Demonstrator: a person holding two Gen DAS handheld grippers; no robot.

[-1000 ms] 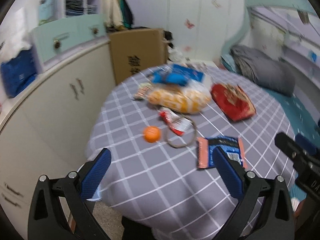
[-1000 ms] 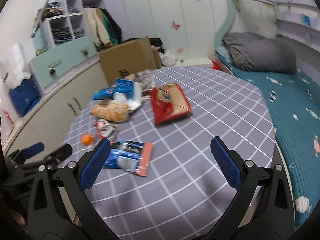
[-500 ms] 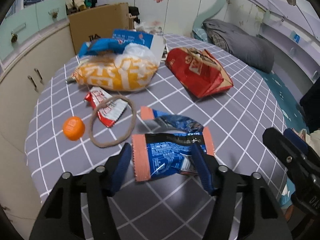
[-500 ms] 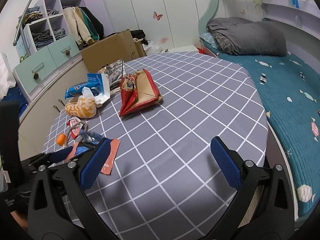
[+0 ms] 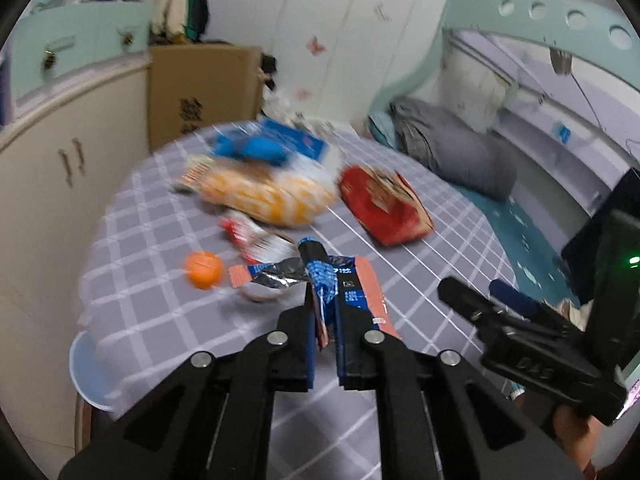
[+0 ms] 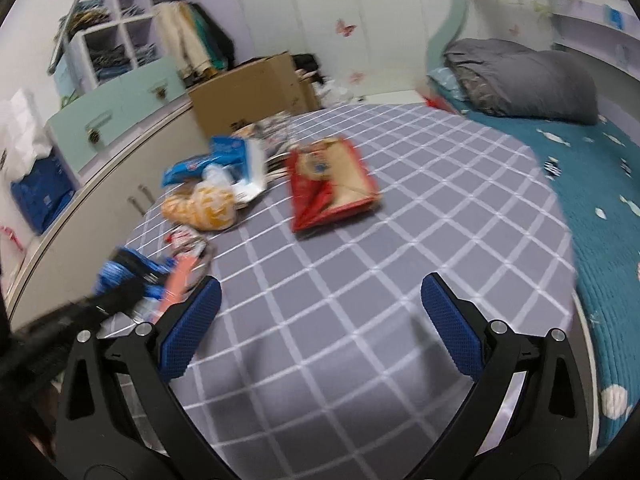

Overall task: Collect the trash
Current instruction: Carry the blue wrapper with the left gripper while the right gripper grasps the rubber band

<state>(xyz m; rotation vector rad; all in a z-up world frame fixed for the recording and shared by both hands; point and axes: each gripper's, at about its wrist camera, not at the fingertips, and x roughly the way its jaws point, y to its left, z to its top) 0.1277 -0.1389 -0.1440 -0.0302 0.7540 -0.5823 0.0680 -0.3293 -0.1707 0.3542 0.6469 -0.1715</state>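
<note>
My left gripper [image 5: 324,320] is shut on a blue and salmon snack wrapper [image 5: 352,284] and holds it just above the round table's grey checked cloth [image 5: 168,320]. The same wrapper shows in the right wrist view [image 6: 160,284] at the left. My right gripper [image 6: 320,320] is open and empty over the table's near part. Other trash lies further in: a red bag [image 5: 384,204], a yellow bag [image 5: 268,196], a blue packet [image 5: 260,146], a small red and white wrapper [image 5: 256,236] and an orange cap [image 5: 203,268].
A cardboard box [image 5: 200,88] stands behind the table. White cabinets [image 5: 48,168] run along the left. A bed with teal sheet [image 6: 600,168] and grey pillow [image 6: 520,80] lies to the right. My right gripper also shows in the left wrist view [image 5: 500,304].
My left gripper has closed on the blue and salmon wrapper and lifted it off the cloth. The right gripper has stayed open and shifted slightly.
</note>
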